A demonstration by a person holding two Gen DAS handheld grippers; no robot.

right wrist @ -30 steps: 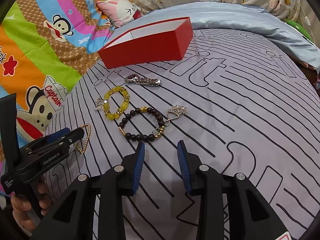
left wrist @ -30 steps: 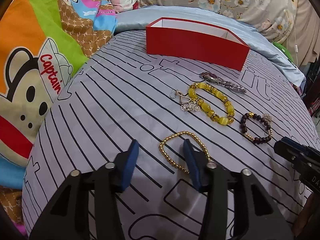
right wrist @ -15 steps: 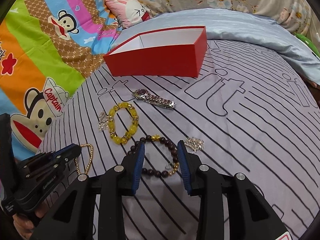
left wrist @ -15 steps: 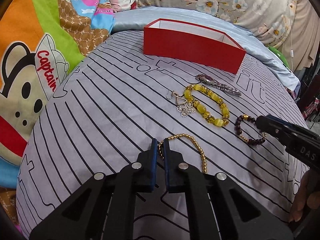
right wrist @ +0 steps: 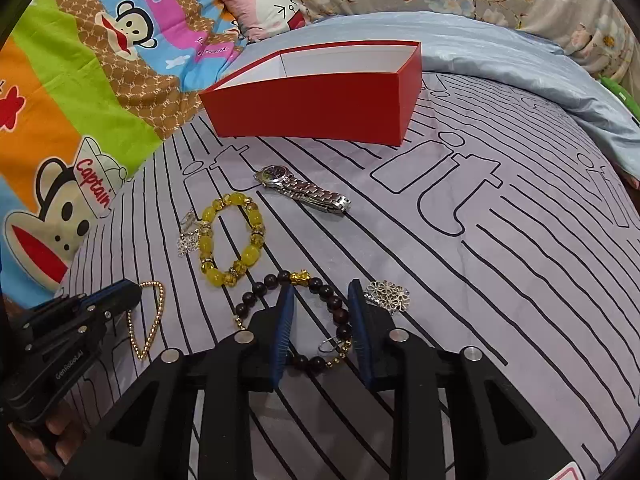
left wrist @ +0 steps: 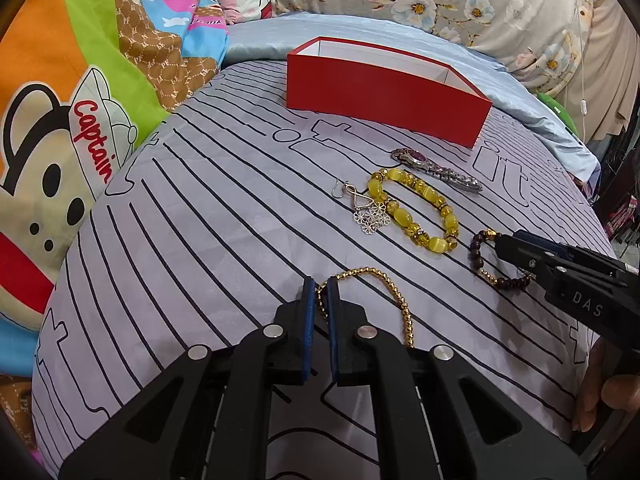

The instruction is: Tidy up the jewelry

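My left gripper (left wrist: 320, 289) is shut on the near-left part of a gold bead bracelet (left wrist: 396, 296), which lies on the striped grey bedsheet (left wrist: 224, 216). In the right wrist view the same gripper (right wrist: 134, 298) pinches that gold bracelet (right wrist: 150, 320). My right gripper (right wrist: 320, 292) straddles a dark bead bracelet (right wrist: 256, 294) with a gold charm. Its jaws are closing, with the beads between the pads and a gap still showing. An open red box (left wrist: 384, 96) (right wrist: 312, 104) stands at the back.
A yellow bead bracelet (left wrist: 416, 208), a silver watch (left wrist: 436, 170) and a silver flower earring (left wrist: 370, 216) lie between the grippers and the box. A second flower earring (right wrist: 388, 296) lies by my right fingertip. A cartoon blanket (left wrist: 60, 100) borders the left side.
The left jaws closed on the gold bracelet and have stayed put. The right gripper moved forward over the dark bracelet and its jaws have narrowed around it.
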